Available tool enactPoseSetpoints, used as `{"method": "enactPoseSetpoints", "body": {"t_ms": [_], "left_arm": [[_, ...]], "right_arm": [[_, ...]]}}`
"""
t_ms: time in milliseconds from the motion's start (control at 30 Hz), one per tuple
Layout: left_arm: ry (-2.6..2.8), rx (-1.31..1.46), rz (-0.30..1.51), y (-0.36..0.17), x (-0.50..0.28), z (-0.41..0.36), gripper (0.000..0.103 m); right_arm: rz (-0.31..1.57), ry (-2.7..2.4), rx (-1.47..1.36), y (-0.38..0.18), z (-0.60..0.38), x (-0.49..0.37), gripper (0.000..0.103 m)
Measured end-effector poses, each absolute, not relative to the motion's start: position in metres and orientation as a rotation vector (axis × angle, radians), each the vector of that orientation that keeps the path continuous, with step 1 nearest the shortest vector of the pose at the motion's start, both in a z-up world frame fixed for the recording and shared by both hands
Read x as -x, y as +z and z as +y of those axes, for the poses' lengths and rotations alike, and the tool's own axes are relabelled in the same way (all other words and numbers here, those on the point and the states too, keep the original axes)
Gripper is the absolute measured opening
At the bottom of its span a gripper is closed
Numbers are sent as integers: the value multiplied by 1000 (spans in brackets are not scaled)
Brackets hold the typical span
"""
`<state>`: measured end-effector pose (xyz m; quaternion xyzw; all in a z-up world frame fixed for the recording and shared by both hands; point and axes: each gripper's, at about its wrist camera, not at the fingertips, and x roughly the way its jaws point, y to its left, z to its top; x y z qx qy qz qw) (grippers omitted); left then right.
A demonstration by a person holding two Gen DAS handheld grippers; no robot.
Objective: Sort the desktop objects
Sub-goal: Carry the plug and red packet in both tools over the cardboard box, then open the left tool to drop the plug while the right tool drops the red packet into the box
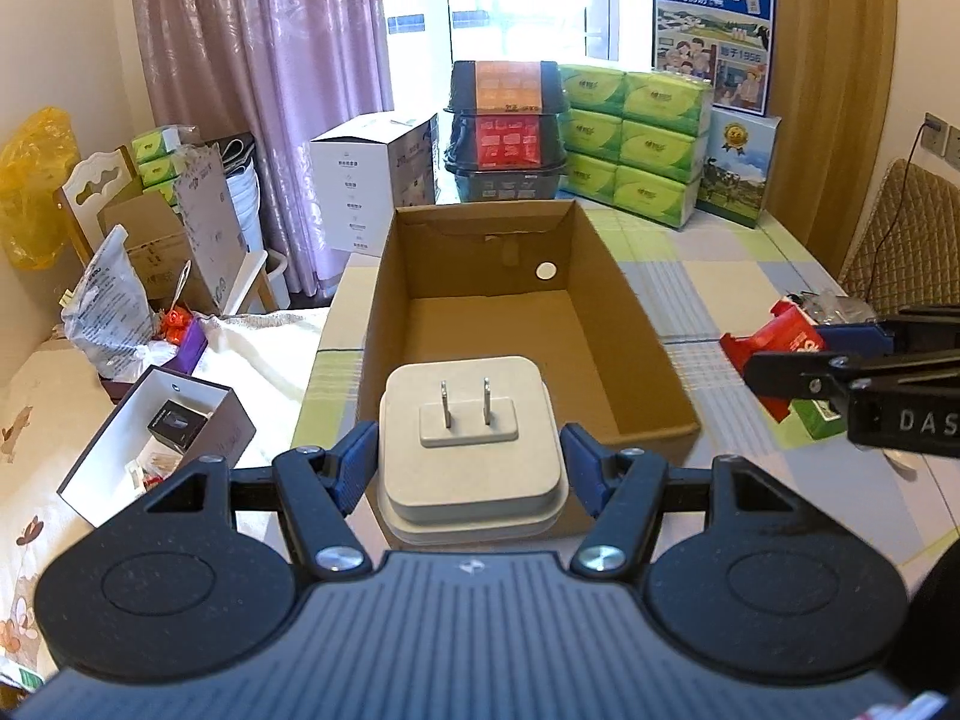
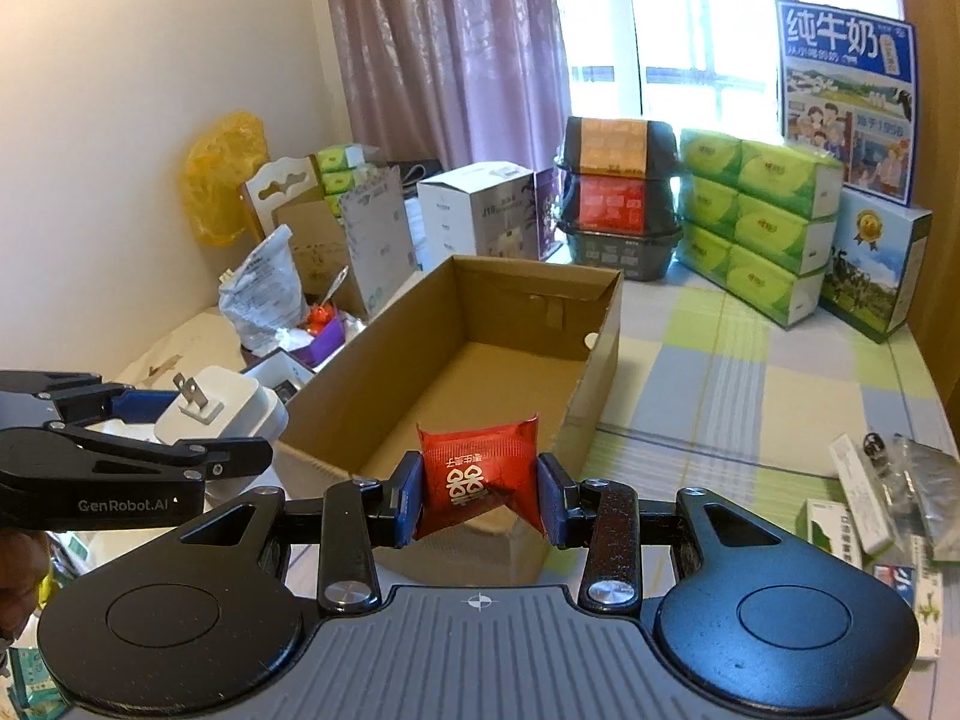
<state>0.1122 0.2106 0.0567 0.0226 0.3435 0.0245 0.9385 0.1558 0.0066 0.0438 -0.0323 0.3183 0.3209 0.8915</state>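
pink curtain (image 1: 258,60), green tissue packs (image 1: 636,138) — milk carton (image 1: 714,30)

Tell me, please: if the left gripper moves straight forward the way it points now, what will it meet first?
The left gripper, shut on the white charger, points along the open cardboard box. It seems to pass over the near rim, so the far inner wall probably comes first; height is uncertain.

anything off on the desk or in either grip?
Nothing damaged or spilled. Left gripper holds the white charger squarely, prongs forward. Right gripper pinches the red packet, slightly crumpled, its print upside down. The cardboard box sits open with nothing in it yet.
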Motion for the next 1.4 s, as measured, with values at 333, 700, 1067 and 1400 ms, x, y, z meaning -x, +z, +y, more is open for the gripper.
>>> {"method": "enactPoseSetpoints", "body": {"t_ms": [333, 700, 1067, 1400], "left_arm": [[41, -51, 740, 38, -168, 226, 62], [28, -23, 769, 15, -209, 237, 62], [57, 8, 755, 13, -207, 249, 64], [94, 70, 711, 27, -169, 250, 66]], "right_arm": [[686, 656, 65, 20, 34, -204, 37], [712, 660, 28, 5, 47, -233, 37], [744, 662, 0, -8, 51, -245, 37], [704, 646, -103, 10, 26, -237, 72]]}}
